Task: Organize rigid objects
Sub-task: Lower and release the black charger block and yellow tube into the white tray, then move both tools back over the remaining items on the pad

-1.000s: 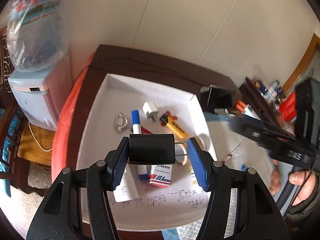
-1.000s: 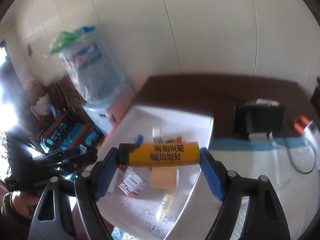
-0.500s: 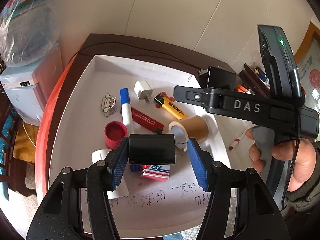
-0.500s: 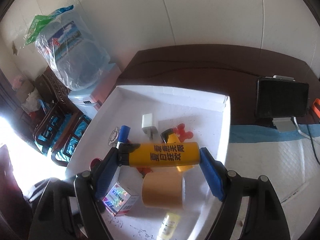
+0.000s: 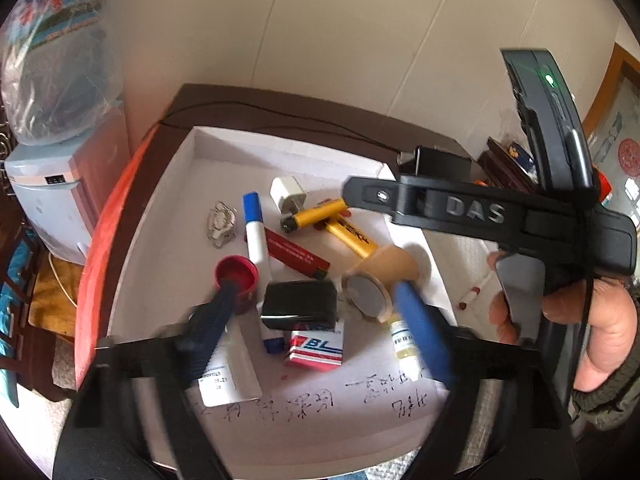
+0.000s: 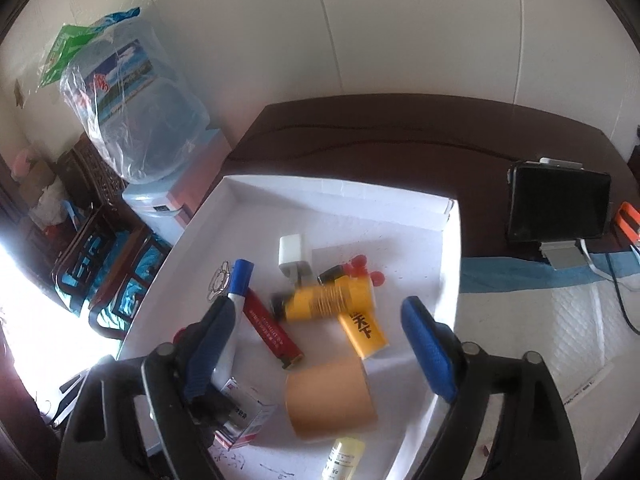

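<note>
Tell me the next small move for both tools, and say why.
Probably lift both clear. The left tool and right tool have just been opening; the black block and yellow lighter sit free in the white tray.

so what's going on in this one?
A person with a gripper in each hand is sorting small items into a white tray. Both sets of jaws have just been opening, with nothing pressed between them now. The black box sits below the left gripper, on the other items. The yellow lighter lies below the right gripper, across a second lighter. A tape roll, marker and red cap are already in the tray.
</note>
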Demonstrator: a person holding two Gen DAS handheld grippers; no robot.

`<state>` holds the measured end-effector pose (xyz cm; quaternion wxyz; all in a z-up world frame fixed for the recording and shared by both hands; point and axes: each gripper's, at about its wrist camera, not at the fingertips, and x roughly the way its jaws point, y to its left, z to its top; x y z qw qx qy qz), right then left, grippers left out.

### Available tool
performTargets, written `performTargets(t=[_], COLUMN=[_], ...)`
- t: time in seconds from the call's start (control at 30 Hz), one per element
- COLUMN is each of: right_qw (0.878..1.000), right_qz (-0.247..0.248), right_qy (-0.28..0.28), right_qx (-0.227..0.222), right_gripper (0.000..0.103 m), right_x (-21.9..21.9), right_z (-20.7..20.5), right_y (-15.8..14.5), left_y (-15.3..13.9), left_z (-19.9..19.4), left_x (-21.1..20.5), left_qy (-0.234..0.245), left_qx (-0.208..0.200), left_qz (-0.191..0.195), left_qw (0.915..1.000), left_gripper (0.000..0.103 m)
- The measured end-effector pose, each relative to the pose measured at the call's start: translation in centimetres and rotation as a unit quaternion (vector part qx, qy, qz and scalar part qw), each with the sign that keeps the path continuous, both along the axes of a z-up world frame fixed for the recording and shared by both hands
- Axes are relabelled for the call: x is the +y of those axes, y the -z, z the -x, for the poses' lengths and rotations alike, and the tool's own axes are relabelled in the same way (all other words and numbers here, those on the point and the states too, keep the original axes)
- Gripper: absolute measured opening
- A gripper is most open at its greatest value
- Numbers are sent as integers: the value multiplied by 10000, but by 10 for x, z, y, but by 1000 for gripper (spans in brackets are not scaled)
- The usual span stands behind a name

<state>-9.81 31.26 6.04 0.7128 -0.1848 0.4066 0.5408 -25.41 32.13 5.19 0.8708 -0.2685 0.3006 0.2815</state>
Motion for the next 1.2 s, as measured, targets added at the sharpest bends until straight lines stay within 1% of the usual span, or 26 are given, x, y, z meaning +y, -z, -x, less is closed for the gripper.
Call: performTargets(t=[0.03,0.07,0.2,0.3,0.43,0.57,0.67,0.77,0.93,1.1,1.2], right_qw=[10000,9999,9993,9989,9992,9993,9991,9984,9969,9949,9939], right_qz=[-24,-71,-241,-313,-279,-306,-387,-557,-762,-927,-969], right_qy=[40,108,302,345,278,221,131,54,47,132,259], right_qx=[-3,-7,7,7,-5,67,68,95,214,366,452], right_gripper=[98,103,103,103,103,103,103,103,103,103,103], right_x=[-2,-6,-20,-30,-41,-53,-63,-75,-94,-117,-133], right_z=[0,-1,-3,-1,8,19,27,31,28,17,5], right_y=[-1,-4,-12,-17,-19,-22,-30,-38,-45,-46,-45], left_y=[-2,-4,-10,-16,-31,-49,-61,-70,-89,-101,-106], left_z=[3,5,16,24,37,52,64,71,72,62,54], left_x=[0,0,4,3,-2,-10,-16,-25,-51,-81,-96], left_qy=[-120,-197,-500,-645,-810,-1044,-1209,-1335,-1402,-1316,-1266], left_qx=[-22,-39,-149,-229,-361,-508,-605,-617,-585,-399,-373], left_qz=[-80,-116,-127,-124,-245,-456,-530,-585,-819,-1009,-1075], left_qw=[9999,9997,9986,9976,9958,9922,9894,9874,9850,9853,9854], left_gripper=[99,103,103,103,103,103,103,103,103,103,103])
